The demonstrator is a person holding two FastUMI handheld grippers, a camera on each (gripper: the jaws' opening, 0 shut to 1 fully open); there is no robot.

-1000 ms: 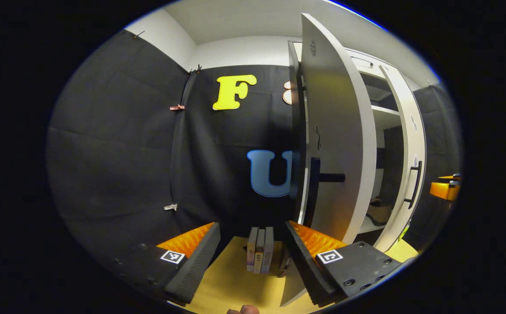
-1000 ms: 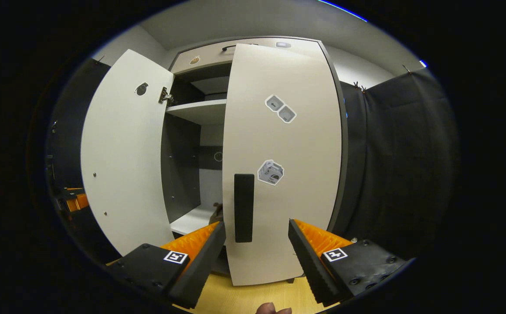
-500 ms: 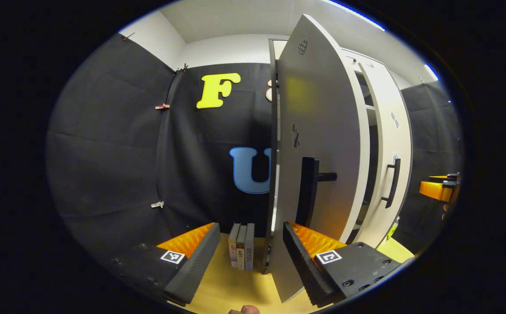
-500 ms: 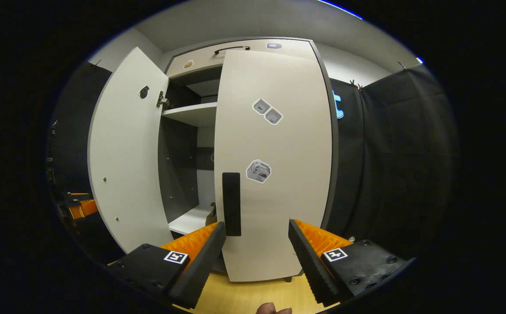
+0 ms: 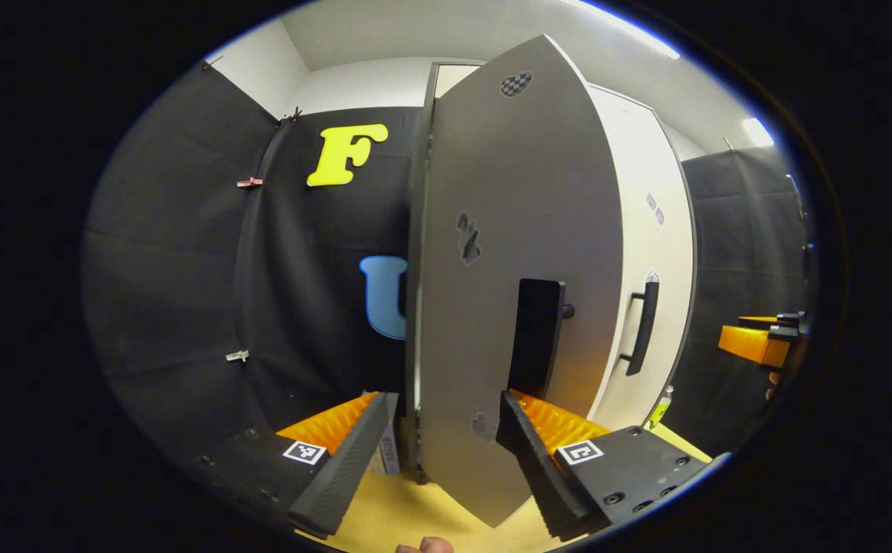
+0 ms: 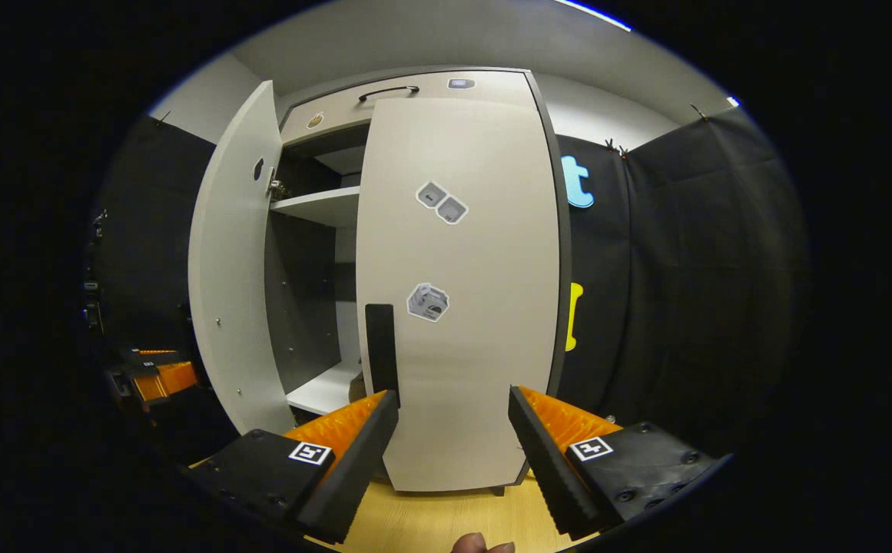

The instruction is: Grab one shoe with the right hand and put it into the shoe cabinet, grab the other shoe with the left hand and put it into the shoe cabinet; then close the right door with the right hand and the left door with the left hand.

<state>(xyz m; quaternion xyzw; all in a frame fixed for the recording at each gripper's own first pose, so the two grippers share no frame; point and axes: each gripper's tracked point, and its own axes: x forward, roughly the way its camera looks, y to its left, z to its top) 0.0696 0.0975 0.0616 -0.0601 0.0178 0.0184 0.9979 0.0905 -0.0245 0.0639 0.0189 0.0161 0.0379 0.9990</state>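
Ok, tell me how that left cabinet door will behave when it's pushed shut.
The left door is a flat, rigid-looking panel, so it probably won't flex. It hangs from a hinge at the top, so it should swing rather than slide. Its smooth face may let the left tool skid; the handle gives better purchase.

Your left door (image 5: 492,253) looks like smooth painted board with a soft, dull shine. Its handle (image 5: 536,338) looks like matt black plastic. The right door (image 6: 465,307) is the same smooth pale board, with shiny paper stickers (image 6: 428,302) on it. The floor (image 6: 446,518) looks like smooth yellow wood. The wall (image 5: 184,269) is soft, dull black cloth.
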